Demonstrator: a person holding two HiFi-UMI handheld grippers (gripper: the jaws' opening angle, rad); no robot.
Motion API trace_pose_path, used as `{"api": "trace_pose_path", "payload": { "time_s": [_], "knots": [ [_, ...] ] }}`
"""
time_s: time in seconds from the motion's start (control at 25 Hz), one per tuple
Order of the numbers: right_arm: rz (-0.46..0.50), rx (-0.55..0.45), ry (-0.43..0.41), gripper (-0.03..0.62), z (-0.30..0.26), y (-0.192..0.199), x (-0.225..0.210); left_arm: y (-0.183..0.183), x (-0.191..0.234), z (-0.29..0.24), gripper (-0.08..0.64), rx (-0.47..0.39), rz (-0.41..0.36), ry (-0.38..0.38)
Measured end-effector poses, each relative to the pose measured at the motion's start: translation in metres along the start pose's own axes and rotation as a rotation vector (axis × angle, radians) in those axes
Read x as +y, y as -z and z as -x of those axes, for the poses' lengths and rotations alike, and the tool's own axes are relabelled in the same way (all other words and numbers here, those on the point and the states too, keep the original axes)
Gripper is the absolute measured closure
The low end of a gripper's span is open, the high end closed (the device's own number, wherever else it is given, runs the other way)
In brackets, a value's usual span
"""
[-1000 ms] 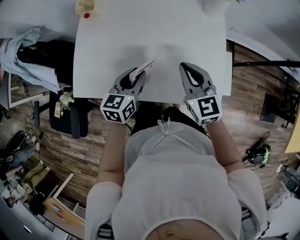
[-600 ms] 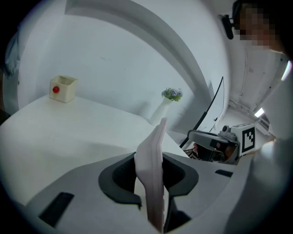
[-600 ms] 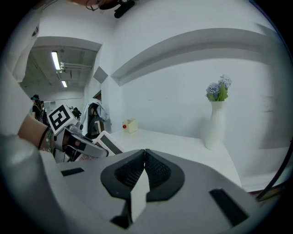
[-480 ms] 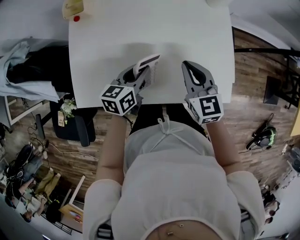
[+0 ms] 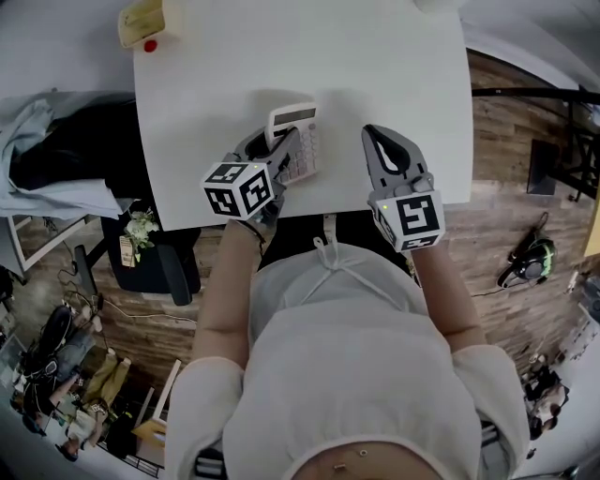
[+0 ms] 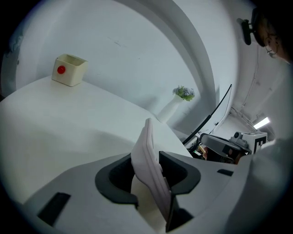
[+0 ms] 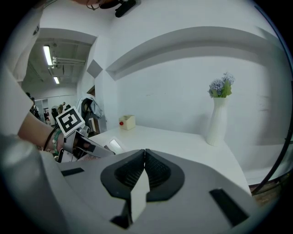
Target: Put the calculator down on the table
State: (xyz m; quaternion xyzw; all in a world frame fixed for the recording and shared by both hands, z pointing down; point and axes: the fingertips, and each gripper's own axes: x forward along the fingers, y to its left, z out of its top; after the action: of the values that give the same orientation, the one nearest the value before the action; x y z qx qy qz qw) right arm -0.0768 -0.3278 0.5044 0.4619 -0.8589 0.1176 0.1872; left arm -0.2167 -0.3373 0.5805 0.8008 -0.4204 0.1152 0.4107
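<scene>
**Calculator down at the table's near edge, left jaws letting go**

The left gripper (image 6: 148,173) has its jaws partly apart and opening. The calculator (image 6: 149,151) stands between them, seen edge-on and tilted in the left gripper view. There is a visible gap on one side, so the pads no longer seem to clamp it. The right gripper (image 7: 145,157) has its jaws closed tight against each other with nothing between them.

From the head view, the calculator (image 5: 300,131) lies on the table (image 5: 375,66) close to the near edge and a little left of its middle. Its display faces up at the end pointing toward the far side of the table. Its near end sits under the tips of the left gripper. The right gripper hovers over the near edge of the table as well, right of the middle, clear of the calculator with bare tabletop between them.

A small cream box (image 5: 141,23) with a red dot stands at the far left corner of the table. A white vase (image 7: 219,119) holding pale flowers stands toward the far right side of the table, against the wall.
</scene>
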Motion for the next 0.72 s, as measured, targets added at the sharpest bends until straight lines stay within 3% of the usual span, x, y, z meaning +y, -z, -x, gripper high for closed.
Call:
{"api": "trace_pose_path", "payload": {
  "time_s": [0.16, 0.56, 0.72],
  "knots": [
    [0.009, 0.002, 0.01, 0.584, -0.006, -0.005, 0.009, 0.0, 0.015, 0.002, 0.355, 0.008, -0.038, -0.022],
    [0.023, 0.004, 0.013, 0.584, -0.011, -0.008, 0.027, 0.011, 0.046, 0.007, 0.298, 0.069, -0.05, -0.083],
    [0.028, 0.009, 0.011, 0.584, -0.01, -0.01, 0.032, 0.013, 0.053, 0.009, 0.276, 0.098, -0.118, -0.158]
  ]
}}
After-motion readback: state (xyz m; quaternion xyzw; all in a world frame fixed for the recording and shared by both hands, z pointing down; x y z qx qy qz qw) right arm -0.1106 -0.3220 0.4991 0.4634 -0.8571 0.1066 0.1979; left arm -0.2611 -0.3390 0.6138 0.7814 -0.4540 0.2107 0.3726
